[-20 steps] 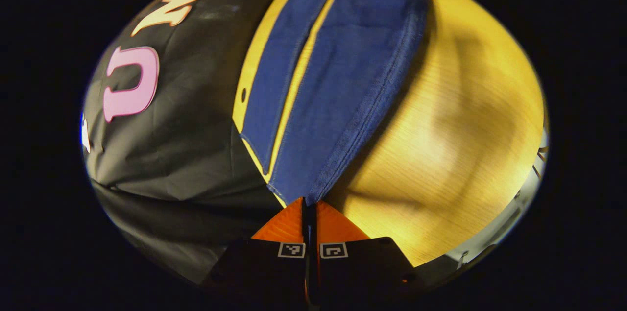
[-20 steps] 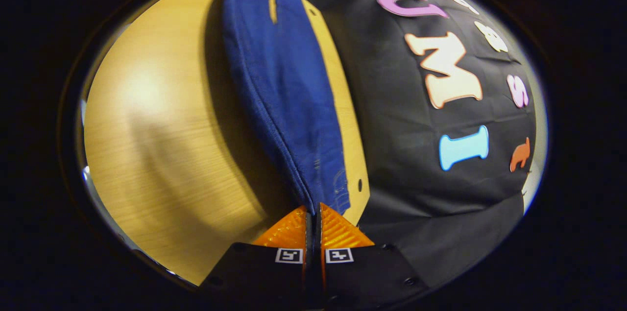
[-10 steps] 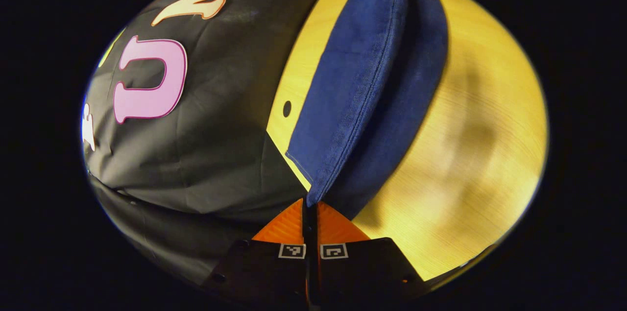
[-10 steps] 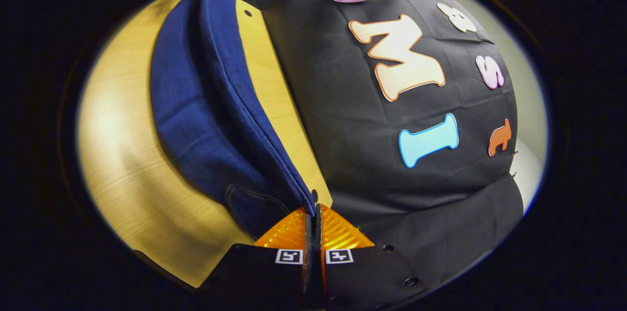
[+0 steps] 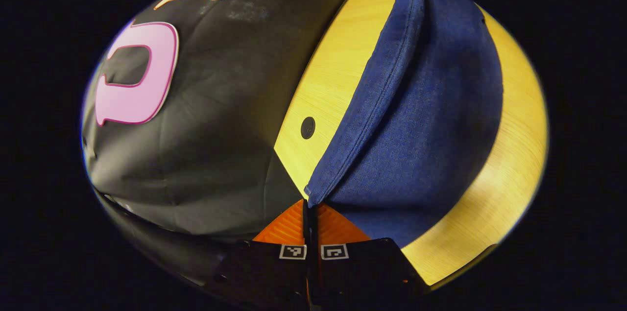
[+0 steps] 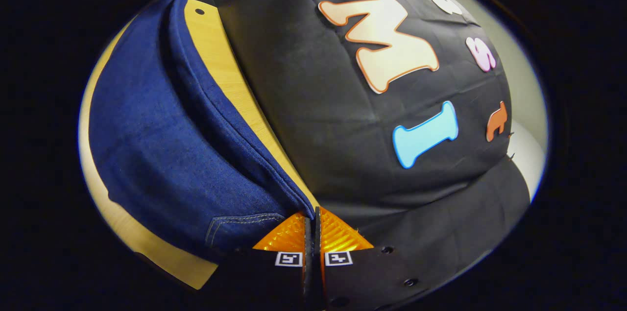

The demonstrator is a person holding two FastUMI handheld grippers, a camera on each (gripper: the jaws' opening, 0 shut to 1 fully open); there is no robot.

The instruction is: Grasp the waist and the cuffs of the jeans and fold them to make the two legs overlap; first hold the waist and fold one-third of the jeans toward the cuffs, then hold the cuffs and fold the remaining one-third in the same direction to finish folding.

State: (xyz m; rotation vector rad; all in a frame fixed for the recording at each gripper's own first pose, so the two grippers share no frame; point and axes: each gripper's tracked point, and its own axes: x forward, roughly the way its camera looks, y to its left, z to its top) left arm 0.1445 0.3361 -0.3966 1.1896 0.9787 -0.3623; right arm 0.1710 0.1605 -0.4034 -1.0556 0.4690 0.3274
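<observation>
Dark blue jeans (image 5: 421, 120) lie on a light wooden table (image 5: 338, 66). In the left gripper view my left gripper (image 5: 310, 204) is shut on the jeans' long edge at its near end, low over the table; the cloth runs away from the fingers toward the top. In the right gripper view my right gripper (image 6: 311, 209) is shut on the same doubled edge of the jeans (image 6: 161, 144) at its other end. A stitched pocket corner (image 6: 235, 230) shows just left of its fingers. The lifted edge lies over the layer below.
The table's far edge (image 6: 220, 66) runs close beside the jeans, with the booth's black cloth wall (image 6: 343, 120) right behind it. A small dark hole (image 5: 307, 127) sits in the tabletop near that edge. Bare wood (image 5: 514, 154) shows on the jeans' other side.
Both grippers have carried the held edge across and down toward the wall side. The jeans now cover more of the table, and less bare wood shows.
</observation>
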